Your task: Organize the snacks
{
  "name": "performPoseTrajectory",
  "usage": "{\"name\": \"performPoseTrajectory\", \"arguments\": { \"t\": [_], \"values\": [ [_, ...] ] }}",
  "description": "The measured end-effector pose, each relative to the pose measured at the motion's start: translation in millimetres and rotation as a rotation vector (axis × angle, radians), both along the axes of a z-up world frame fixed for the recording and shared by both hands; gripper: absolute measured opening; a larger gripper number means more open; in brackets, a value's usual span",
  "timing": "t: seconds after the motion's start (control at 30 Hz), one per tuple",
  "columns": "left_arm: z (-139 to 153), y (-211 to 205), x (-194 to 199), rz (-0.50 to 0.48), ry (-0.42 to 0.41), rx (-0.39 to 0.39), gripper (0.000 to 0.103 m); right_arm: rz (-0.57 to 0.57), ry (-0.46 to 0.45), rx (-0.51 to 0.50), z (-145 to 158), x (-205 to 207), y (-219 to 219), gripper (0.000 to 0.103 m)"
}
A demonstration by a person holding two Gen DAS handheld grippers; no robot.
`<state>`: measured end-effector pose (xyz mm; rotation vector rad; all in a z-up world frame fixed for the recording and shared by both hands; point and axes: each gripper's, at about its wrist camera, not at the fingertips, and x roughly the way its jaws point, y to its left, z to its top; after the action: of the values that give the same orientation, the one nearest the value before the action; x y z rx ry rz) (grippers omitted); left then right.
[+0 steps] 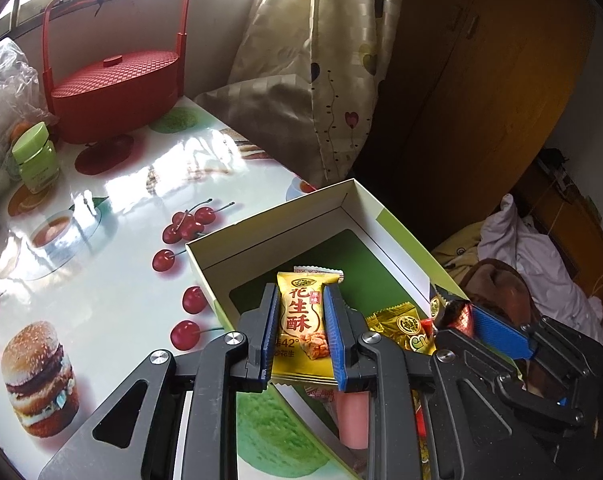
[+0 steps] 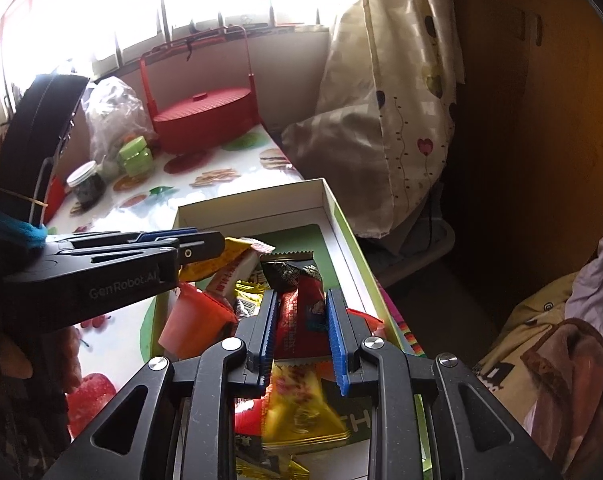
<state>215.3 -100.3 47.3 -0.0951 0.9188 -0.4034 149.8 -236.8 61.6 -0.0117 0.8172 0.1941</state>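
- Gold peanut-crisp packet [image 1: 301,320], pinched in the left gripper [image 1: 301,300], hangs over the open box [image 1: 261,236] at the table's [image 1: 113,184] right edge.
- Red packet [image 2: 301,312], clamped in the right gripper [image 2: 301,312], hangs above the box's heap.
- Risk: the close-set grippers may collide, and slick wrappers could slip outside the box.

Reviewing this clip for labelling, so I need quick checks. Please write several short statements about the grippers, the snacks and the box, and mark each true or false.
1. The left gripper is shut on a gold snack packet. True.
2. The right gripper is open and holds nothing. False: it is shut on a red snack packet.
3. The white cardboard box has its lid on. False: it is open at the top, with snacks lying inside.
4. The red basket stands at the far end of the table, with its lid on. True.
5. The green-lidded jar stands inside the box. False: it stands on the table, near the basket.
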Motion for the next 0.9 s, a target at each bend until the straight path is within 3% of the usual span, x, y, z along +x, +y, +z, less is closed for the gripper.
{"name": "performPoseTrajectory", "arguments": {
  "t": [0.17,0.3,0.9],
  "values": [
    [3,1,-3,-0.001,-0.006,-0.005,0.025,0.005,-0.003,-0.001,0,-1,2,0.026],
    [6,1,-7,-0.009,-0.015,-0.007,0.044,-0.002,-0.010,-0.003,1,-2,1,0.031],
    [28,10,-55,-0.009,-0.066,0.009,0.045,-0.043,-0.031,0.017,12,-34,-3,0.038]
  ]
}}
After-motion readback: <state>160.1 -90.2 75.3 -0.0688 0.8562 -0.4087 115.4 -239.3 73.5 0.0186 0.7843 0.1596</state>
